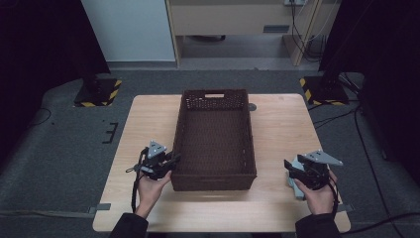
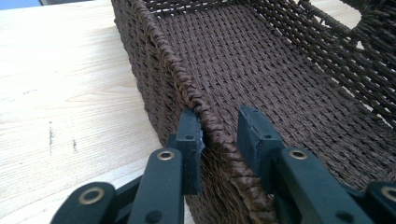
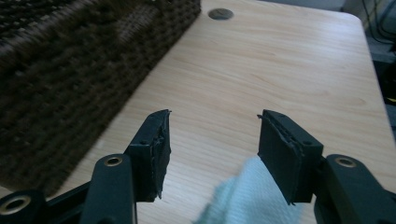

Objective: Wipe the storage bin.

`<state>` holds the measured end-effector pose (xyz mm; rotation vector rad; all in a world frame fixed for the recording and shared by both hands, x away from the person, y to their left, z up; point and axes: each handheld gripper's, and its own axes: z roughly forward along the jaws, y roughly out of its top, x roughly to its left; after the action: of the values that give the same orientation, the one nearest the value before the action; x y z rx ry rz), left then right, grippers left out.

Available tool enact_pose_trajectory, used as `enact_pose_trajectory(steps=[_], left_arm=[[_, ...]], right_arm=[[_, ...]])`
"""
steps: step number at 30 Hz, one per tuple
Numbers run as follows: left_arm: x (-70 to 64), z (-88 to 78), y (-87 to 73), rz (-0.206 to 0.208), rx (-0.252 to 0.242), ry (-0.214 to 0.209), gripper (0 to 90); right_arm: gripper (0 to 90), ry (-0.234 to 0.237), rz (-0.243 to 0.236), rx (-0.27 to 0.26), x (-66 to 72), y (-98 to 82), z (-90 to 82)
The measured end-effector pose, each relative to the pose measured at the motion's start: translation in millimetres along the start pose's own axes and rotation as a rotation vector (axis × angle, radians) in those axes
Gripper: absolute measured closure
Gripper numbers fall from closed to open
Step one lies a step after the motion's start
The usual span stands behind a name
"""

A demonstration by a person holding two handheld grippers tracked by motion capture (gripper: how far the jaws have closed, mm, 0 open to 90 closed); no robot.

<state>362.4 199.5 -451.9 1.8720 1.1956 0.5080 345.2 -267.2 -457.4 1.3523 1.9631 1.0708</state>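
A dark brown woven basket (image 1: 250,134) stands empty in the middle of the wooden table (image 1: 282,124). My left gripper (image 1: 174,159) is at the basket's near left corner. In the left gripper view its jaws (image 2: 217,123) straddle the braided rim (image 2: 159,42), one outside the wall and one inside. The outer pad rests against the rim and a thin gap shows at the inner pad. My right gripper (image 1: 291,167) hovers right of the basket, jaws (image 3: 214,126) wide apart with nothing pressed between them. A pale blue cloth (image 3: 247,198) lies just below them (image 1: 296,187).
The basket's side wall (image 3: 70,84) runs along the left of the right gripper view, with bare tabletop beyond it. A round grey cable port (image 3: 221,13) sits near the table's far edge. Black stands on yellow-striped bases (image 1: 99,91) (image 1: 322,89) flank the table on the floor.
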Motion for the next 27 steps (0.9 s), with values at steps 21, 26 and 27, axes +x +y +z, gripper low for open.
enact_pose_trajectory(steps=[21, 26, 27], left_arm=[[2.3, -3.4, 0.5, 0.028, 0.019, -0.036, 70.5], [0.0, -2.8, 0.6, 0.028, 0.018, -0.039, 70.5], [-0.5, -2.6, 0.7, 0.030, 0.019, -0.040, 70.5]], right_arm=[[46.2, 0.167, -0.040, -0.051, 47.6, 63.3, 38.1], [47.6, 0.208, -0.022, -0.051, 56.1, 69.0, 54.1], [48.4, 0.205, -0.030, -0.043, 56.7, 68.7, 57.3]])
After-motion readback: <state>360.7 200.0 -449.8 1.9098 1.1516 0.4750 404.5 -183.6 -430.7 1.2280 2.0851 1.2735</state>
